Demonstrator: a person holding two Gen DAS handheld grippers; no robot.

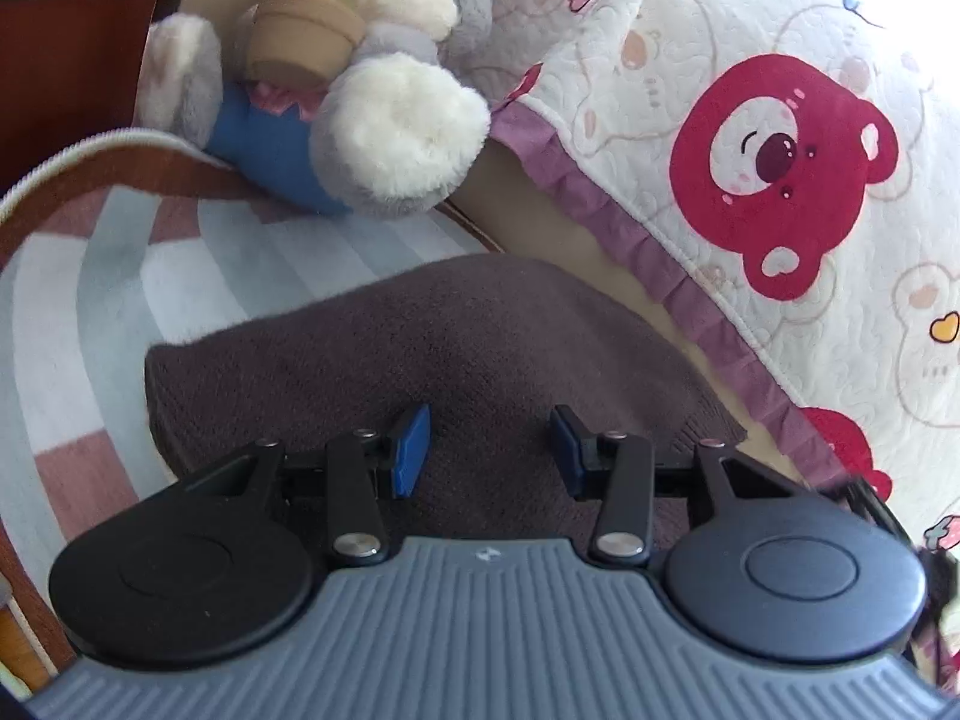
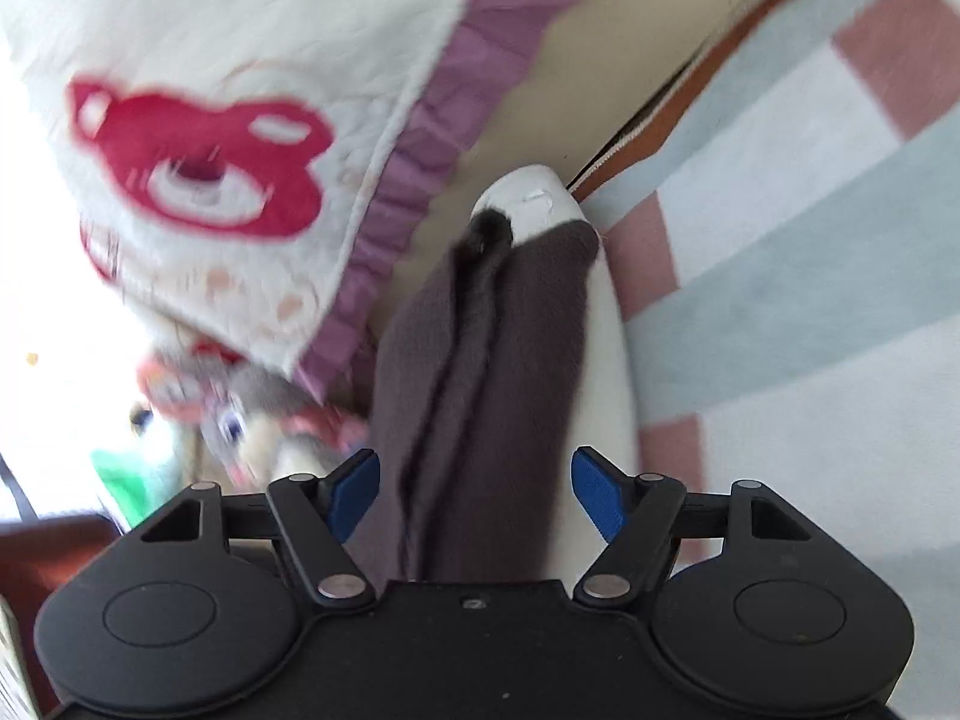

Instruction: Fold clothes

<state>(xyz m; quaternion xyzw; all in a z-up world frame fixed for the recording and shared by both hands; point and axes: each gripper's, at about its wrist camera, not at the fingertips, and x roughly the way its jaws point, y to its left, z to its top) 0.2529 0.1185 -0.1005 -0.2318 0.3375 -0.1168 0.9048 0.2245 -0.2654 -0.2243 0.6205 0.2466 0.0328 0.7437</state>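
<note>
A dark brown knitted garment point(image 1: 420, 348) lies folded on the striped sheet point(image 1: 90, 312). My left gripper point(image 1: 489, 450) hovers just over its near part, blue pads point(image 1: 411, 450) apart with nothing pinched between them. In the right wrist view the same brown garment point(image 2: 480, 360) runs as a long folded band away from me, resting on a smooth white piece point(image 2: 600, 360) that I cannot identify. My right gripper point(image 2: 477, 492) stands wide open around the band's near end. Its pads point(image 2: 597, 492) sit on either side without pressing the cloth.
A grey plush rabbit point(image 1: 384, 120) holding a pot sits at the far end of the sheet. A cream quilt with red bears and a purple frill point(image 1: 780, 180) point(image 2: 210, 150) is bunched beside the garment. Dark wood point(image 1: 60, 30) borders the bed at the left.
</note>
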